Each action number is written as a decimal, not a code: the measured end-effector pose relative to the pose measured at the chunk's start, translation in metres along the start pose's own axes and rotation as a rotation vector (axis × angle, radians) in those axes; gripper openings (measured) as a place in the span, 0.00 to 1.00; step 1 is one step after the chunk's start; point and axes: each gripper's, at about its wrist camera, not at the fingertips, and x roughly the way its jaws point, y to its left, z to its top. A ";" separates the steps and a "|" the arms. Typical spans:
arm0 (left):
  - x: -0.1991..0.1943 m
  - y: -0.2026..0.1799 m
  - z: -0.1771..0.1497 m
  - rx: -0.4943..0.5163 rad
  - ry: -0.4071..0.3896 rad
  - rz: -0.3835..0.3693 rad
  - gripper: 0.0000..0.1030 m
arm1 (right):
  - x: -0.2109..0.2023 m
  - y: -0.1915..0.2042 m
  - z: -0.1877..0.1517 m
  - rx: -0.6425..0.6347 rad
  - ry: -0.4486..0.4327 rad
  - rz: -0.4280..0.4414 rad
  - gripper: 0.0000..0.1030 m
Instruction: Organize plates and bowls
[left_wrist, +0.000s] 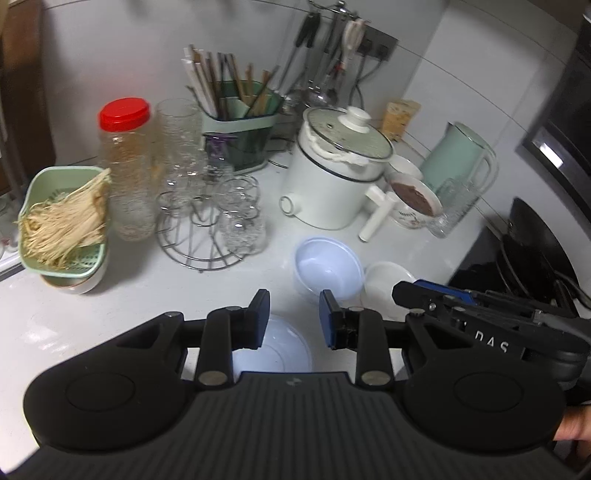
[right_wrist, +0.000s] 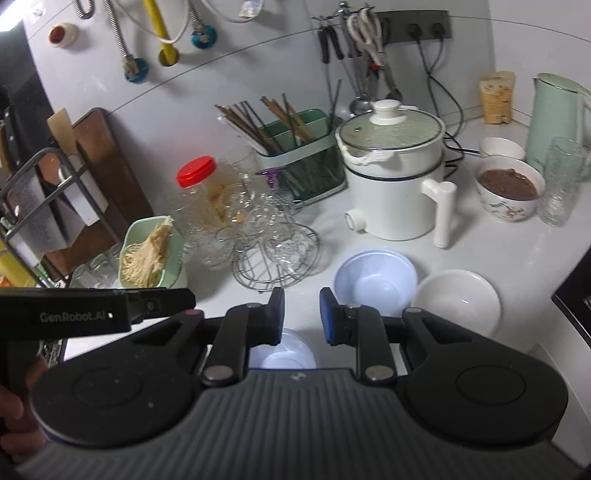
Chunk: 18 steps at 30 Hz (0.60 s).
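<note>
Three empty bowls sit on the white counter (left_wrist: 74, 325). A pale blue bowl (left_wrist: 327, 269) (right_wrist: 375, 280) stands beside a white bowl (left_wrist: 384, 284) (right_wrist: 458, 299). A third pale bowl (left_wrist: 275, 352) (right_wrist: 284, 354) lies low in both views, partly hidden by the gripper bodies. My left gripper (left_wrist: 294, 319) hangs above that bowl, open by a narrow gap with nothing between its blue pads. My right gripper (right_wrist: 301, 317) hovers over the same bowl, also open by a small gap and empty. Each gripper shows at the edge of the other's view (left_wrist: 406, 291) (right_wrist: 177, 299).
Behind the bowls stand a white electric pot (left_wrist: 332, 177), a wire rack with glasses (left_wrist: 210, 221), a red-lidded jar (left_wrist: 125, 166), a green strainer of noodles (left_wrist: 62, 221), a chopstick holder (left_wrist: 240, 125), a bowl of brown food (right_wrist: 508, 188), a green kettle (right_wrist: 554, 118) and dark pans (left_wrist: 532, 251).
</note>
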 end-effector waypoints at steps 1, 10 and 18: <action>0.002 -0.004 -0.001 0.010 0.007 -0.011 0.33 | -0.003 -0.002 -0.001 0.003 -0.004 -0.011 0.24; 0.015 -0.033 -0.015 0.098 0.045 -0.094 0.35 | -0.029 -0.029 -0.028 0.065 -0.022 -0.131 0.24; 0.029 -0.031 -0.028 0.067 0.057 -0.105 0.37 | -0.030 -0.048 -0.041 0.114 -0.030 -0.182 0.24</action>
